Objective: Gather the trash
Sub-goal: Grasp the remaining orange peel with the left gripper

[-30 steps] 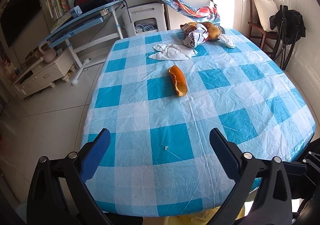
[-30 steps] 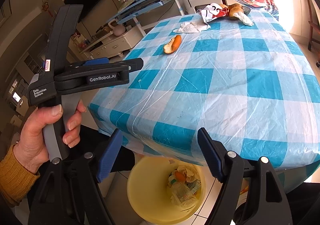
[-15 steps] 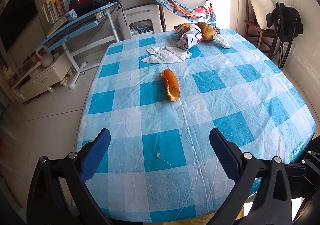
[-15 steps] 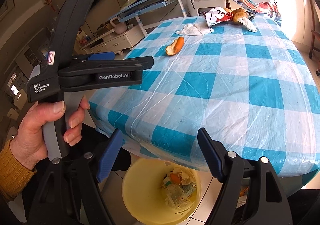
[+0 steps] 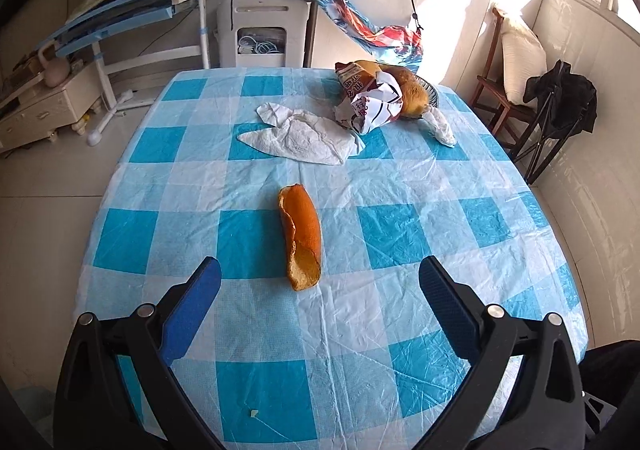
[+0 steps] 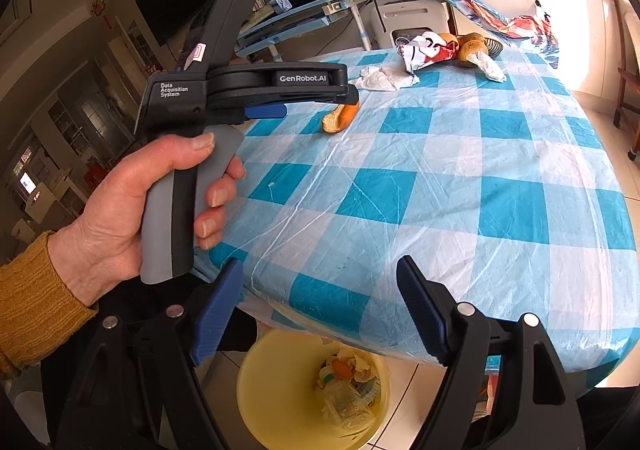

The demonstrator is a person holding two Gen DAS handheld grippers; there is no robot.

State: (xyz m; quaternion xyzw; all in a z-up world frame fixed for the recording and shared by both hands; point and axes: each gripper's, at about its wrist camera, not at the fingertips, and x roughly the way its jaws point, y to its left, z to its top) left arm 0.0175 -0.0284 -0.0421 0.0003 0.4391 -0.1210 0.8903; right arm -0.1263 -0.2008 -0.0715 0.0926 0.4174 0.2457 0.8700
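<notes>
An orange peel lies on the blue-and-white checked table. My left gripper is open and empty, hovering just short of the peel, which sits between the finger lines. In the right wrist view the peel lies right beyond the left gripper's tips. Further back lie a white tissue, a crumpled wrapper and another tissue. My right gripper is open and empty at the table's near edge, above a yellow trash bin holding rubbish.
A dish with brown fruit stands behind the wrapper. A blue desk, a white appliance and a low cabinet stand beyond the table. A wooden chair and a black folded item stand to the right.
My left gripper has moved forward over the table toward the orange peel, which now lies close to its fingertips. The right gripper has stayed near the table edge above the bin.
</notes>
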